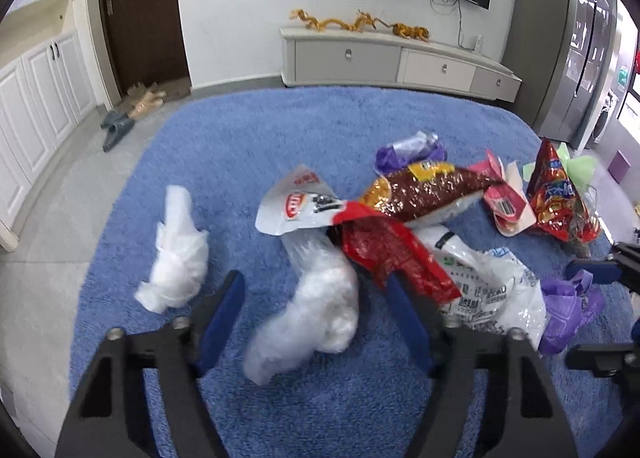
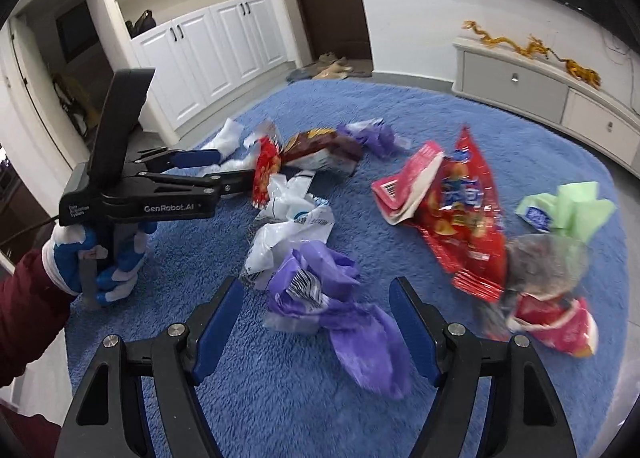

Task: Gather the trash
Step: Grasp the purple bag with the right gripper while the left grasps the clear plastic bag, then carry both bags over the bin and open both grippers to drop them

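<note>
Trash lies scattered on a blue rug (image 1: 240, 146). My left gripper (image 1: 315, 286) is open, tilted down over a crumpled clear plastic bag (image 1: 316, 310) that lies between its blue fingers without touching the pads. A red wrapper (image 1: 384, 254) lies against its right finger. My right gripper (image 2: 316, 290) is open around a crumpled purple bag (image 2: 332, 298), pads apart from it. The left gripper (image 2: 236, 168), held by a gloved hand (image 2: 100, 258), shows at the left of the right wrist view. The right gripper (image 1: 570, 312) shows at the right edge of the left wrist view.
Other litter: a white bag (image 1: 176, 254), a brown snack bag (image 1: 424, 194), a red chip bag (image 2: 464, 210), a pink packet (image 2: 404, 182), green paper (image 2: 568, 206), a printed white bag (image 2: 288, 234). A TV cabinet (image 1: 392, 62) and white cupboards (image 2: 208, 46) stand by the walls.
</note>
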`<state>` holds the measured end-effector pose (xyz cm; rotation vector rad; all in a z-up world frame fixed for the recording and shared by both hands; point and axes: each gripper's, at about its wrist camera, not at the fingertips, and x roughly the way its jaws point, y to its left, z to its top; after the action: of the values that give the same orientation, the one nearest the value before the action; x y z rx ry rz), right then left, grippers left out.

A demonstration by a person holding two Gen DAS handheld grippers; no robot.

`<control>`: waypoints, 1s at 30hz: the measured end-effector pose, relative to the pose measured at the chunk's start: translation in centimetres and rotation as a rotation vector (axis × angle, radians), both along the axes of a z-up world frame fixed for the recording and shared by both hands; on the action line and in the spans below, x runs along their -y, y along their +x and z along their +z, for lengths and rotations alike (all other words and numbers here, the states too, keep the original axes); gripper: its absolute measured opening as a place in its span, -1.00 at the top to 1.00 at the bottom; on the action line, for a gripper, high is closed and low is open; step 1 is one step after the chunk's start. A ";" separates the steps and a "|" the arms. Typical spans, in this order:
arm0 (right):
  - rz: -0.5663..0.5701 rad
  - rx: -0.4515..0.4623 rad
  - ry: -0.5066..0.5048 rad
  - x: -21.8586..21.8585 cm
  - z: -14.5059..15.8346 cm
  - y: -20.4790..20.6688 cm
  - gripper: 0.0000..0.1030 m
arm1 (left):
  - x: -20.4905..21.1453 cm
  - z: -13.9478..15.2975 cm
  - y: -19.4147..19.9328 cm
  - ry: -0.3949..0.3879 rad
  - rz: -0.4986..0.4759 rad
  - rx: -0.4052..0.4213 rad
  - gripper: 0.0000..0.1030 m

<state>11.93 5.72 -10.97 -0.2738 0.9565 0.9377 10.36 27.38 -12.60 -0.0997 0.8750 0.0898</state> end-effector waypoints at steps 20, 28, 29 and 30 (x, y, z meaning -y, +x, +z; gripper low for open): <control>-0.280 0.062 0.090 16.3 4.8 -3.6 0.18 | 14.8 8.9 -8.0 -0.032 -0.354 0.130 0.45; -0.650 0.037 -0.059 31.4 3.4 -4.2 0.18 | 30.7 8.4 -5.2 -0.071 -0.640 0.089 0.45; -0.684 0.023 -0.064 32.9 2.9 -4.2 0.17 | 32.0 8.2 -5.0 -0.074 -0.659 0.081 0.45; -0.719 0.003 -0.063 34.5 2.4 -4.0 0.16 | 33.5 7.9 -4.7 -0.081 -0.681 0.070 0.44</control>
<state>7.88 -28.80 -8.57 0.0261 0.9820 0.2478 5.67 -6.10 -4.66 0.1220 0.8040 -0.5823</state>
